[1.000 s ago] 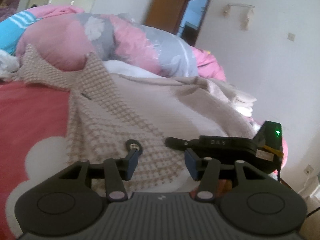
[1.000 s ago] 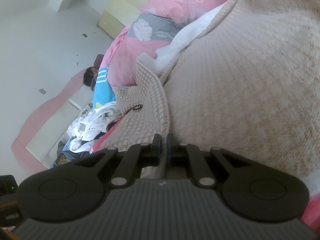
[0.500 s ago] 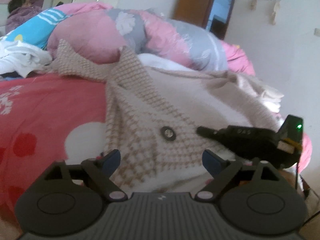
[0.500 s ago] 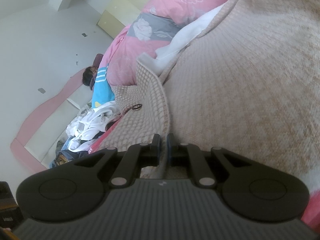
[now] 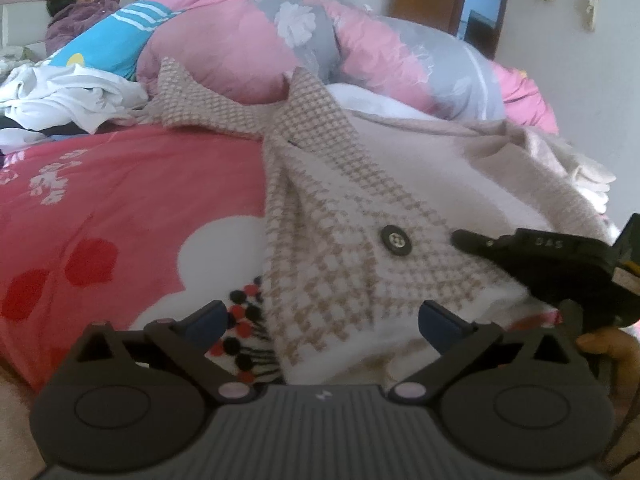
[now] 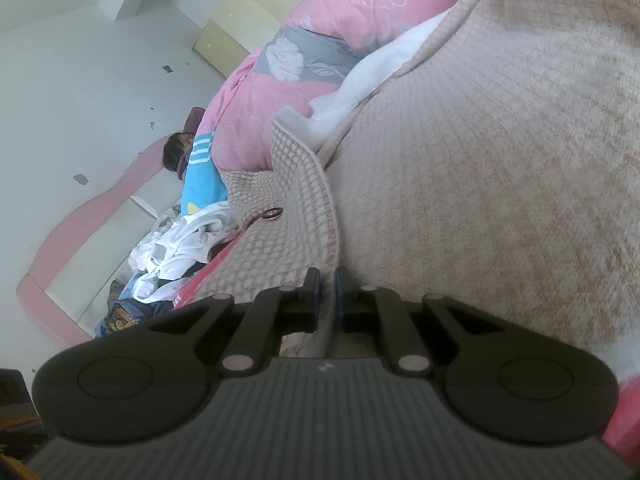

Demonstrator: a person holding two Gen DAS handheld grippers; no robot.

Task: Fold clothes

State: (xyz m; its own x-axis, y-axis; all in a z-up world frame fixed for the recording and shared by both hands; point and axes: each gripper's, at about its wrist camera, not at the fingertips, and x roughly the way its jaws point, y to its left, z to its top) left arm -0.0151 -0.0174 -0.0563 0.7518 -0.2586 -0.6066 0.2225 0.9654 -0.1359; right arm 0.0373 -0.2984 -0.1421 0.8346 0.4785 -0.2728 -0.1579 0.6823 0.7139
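A beige houndstooth coat (image 5: 320, 216) with a black button (image 5: 396, 241) lies spread on the pink flowered bedspread (image 5: 120, 208). My left gripper (image 5: 323, 322) hovers over the coat's near hem. Its jaws are opening wide, and the blue pads (image 5: 208, 320) do not press on the cloth under them. In the right wrist view my right gripper (image 6: 328, 280) is shut on the coat's front edge (image 6: 320, 216), with the fabric running between the fingers; the button (image 6: 272, 213) sits just beyond. From the left wrist view, the right gripper (image 5: 460, 236) reaches in from the right beside the button.
A rolled pink and grey duvet (image 5: 320, 40) lies behind the coat. A heap of white clothes (image 5: 60, 92) sits at the far left, with a person (image 5: 76, 4) lying by the pink headboard (image 6: 80, 220). An open brown door (image 5: 480, 0) stands in the back wall.
My left gripper's jaws spread from half open to wide and the gripper tipped down, so the coat's hem and bedspread now show. The right gripper kept still, shut on the coat.
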